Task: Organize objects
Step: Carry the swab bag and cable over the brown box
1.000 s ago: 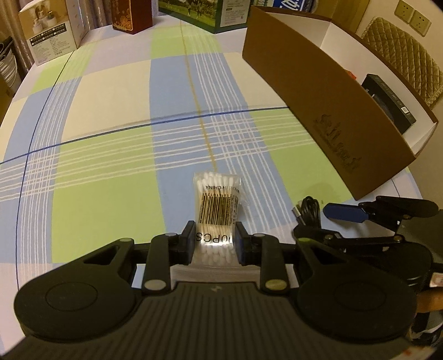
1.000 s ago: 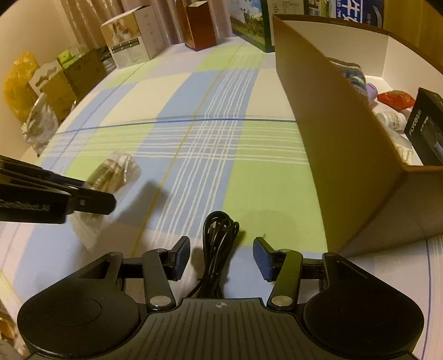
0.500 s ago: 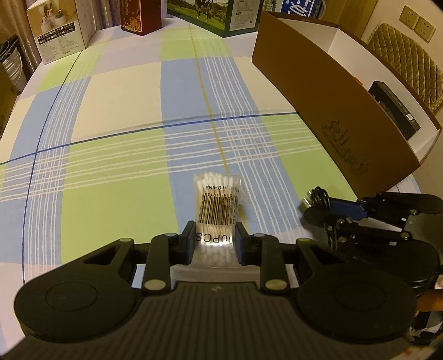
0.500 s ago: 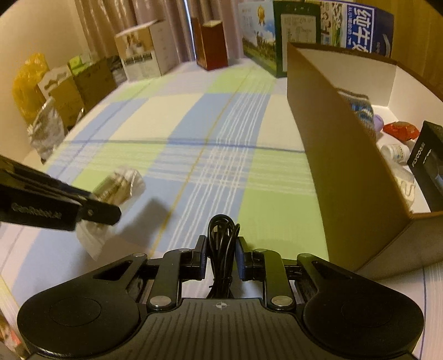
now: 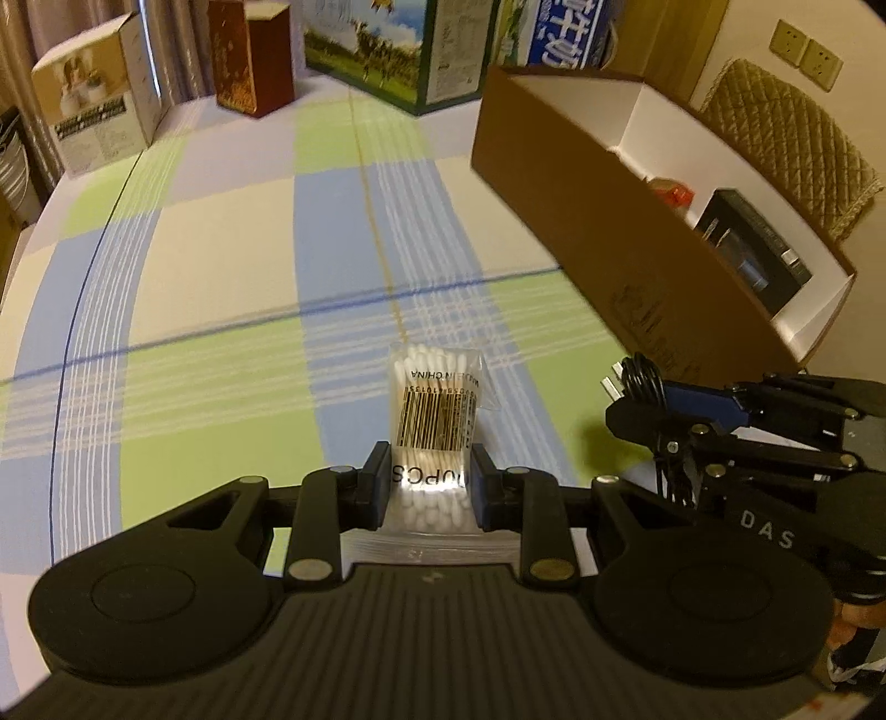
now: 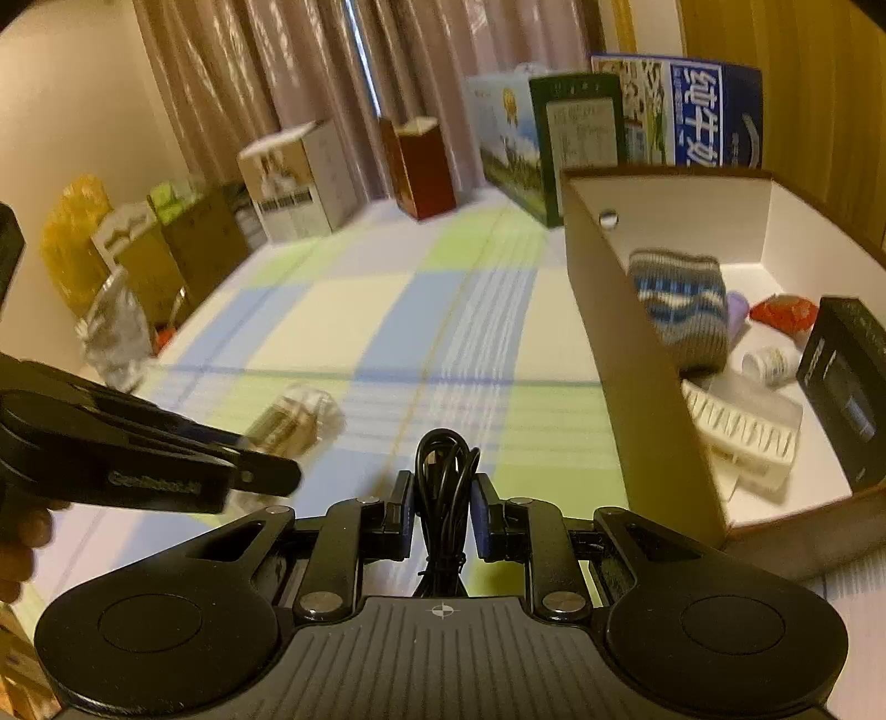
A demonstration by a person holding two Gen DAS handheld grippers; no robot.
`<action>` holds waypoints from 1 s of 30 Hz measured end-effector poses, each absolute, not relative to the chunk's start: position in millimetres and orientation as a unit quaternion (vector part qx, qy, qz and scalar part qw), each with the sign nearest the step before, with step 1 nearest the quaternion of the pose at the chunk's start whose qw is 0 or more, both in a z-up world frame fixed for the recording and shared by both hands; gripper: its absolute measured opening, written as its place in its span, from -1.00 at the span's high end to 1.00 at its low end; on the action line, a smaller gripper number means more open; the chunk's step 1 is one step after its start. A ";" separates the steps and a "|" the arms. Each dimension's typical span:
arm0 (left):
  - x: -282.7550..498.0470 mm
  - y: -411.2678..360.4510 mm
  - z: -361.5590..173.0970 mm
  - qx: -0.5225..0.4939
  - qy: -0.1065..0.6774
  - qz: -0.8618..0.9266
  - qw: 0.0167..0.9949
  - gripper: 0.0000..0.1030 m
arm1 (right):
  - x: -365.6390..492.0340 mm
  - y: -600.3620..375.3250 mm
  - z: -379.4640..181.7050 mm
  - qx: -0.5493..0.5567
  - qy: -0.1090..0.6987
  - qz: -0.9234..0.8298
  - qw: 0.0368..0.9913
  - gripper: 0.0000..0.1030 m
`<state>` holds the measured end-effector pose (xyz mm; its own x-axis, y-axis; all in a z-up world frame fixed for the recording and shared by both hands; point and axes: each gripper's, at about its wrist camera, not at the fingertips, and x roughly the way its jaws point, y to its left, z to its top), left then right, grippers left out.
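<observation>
My left gripper (image 5: 426,482) is shut on a clear bag of cotton swabs (image 5: 434,410) with a barcode label, held above the checked tablecloth. The bag also shows in the right wrist view (image 6: 293,418). My right gripper (image 6: 442,512) is shut on a coiled black cable (image 6: 443,471), lifted off the table; the cable also shows in the left wrist view (image 5: 642,382). A brown cardboard box (image 5: 598,232) with white inside stands to the right, open on top (image 6: 637,354).
The box holds a striped knitted item (image 6: 681,310), a black box (image 6: 847,387), a white ribbed piece (image 6: 742,426), a small bottle (image 6: 772,363) and a red packet (image 6: 786,313). Cartons (image 5: 387,50) stand along the table's far edge. A quilted chair (image 5: 792,138) is beyond the box.
My right gripper closed on the black cable and lifted it. Both grippers rose from the table with their objects, and the views tilted up toward the far cartons.
</observation>
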<state>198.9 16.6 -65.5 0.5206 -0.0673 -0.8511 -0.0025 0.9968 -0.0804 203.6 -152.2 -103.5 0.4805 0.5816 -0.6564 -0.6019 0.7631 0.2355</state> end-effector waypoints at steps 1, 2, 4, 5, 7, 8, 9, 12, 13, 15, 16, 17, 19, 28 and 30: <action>200.1 15.1 -61.8 -0.036 0.485 -0.021 0.873 0.54 | 203.9 -154.0 -98.4 -0.009 0.371 0.345 0.862 0.66; 201.5 13.4 -57.0 -0.036 0.480 -0.024 0.876 0.54 | 203.8 -156.0 -92.9 -0.005 0.365 0.346 0.864 0.66; 203.5 9.1 -48.3 -0.035 0.471 -0.030 0.881 0.54 | 204.9 -160.6 -81.6 0.003 0.352 0.348 0.869 0.66; 205.1 6.9 -43.9 -0.034 0.466 -0.033 0.883 0.54 | 205.6 -163.1 -76.2 0.007 0.346 0.348 0.871 0.66; 208.2 1.0 -35.0 -0.032 0.456 -0.041 0.888 0.54 | 208.4 -170.3 -65.1 0.018 0.334 0.344 0.878 0.66; 210.0 -2.3 -30.3 -0.031 0.451 -0.045 0.891 0.54 | 210.4 -173.5 -60.0 0.023 0.329 0.342 0.880 0.66; 212.0 -5.9 -25.9 -0.029 0.446 -0.049 0.893 0.54 | 212.6 -177.8 -54.9 0.028 0.324 0.339 0.883 0.66; 219.8 -16.5 -14.9 -0.027 0.434 -0.061 0.898 0.54 | 221.6 -193.5 -40.1 0.042 0.309 0.325 0.893 0.66; 222.5 -20.6 -11.5 -0.027 0.429 -0.066 0.900 0.54 | 224.3 -198.5 -35.8 0.045 0.304 0.319 0.897 0.66; 229.0 -30.7 -4.6 -0.026 0.421 -0.075 0.904 0.54 | 230.8 -209.0 -29.2 0.048 0.294 0.309 0.903 0.66; 231.8 -35.9 -1.6 -0.024 0.417 -0.080 0.905 0.54 | 234.3 -214.6 -26.6 0.051 0.290 0.303 0.906 0.66; 235.1 -41.7 0.8 -0.023 0.413 -0.084 0.906 0.54 | 238.1 -220.4 -23.9 0.053 0.287 0.298 0.909 0.66; 242.3 -52.7 5.2 -0.020 0.407 -0.094 0.908 0.54 | 246.7 -232.0 -19.2 0.055 0.283 0.286 0.914 0.66; 282.7 -102.8 18.2 -0.015 0.387 -0.121 0.914 0.54 | 281.8 -274.7 -10.8 0.047 0.267 0.251 0.929 0.66; 291.7 -112.5 18.7 -0.016 0.386 -0.121 0.914 0.54 | 289.5 -280.6 -11.2 0.042 0.266 0.250 0.930 0.66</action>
<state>291.7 -112.5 18.7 0.6725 -0.2339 -0.7022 0.2091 0.9701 -0.1229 289.5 -280.6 -11.2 0.7337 0.4866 -0.4742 -0.4420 0.8719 0.2107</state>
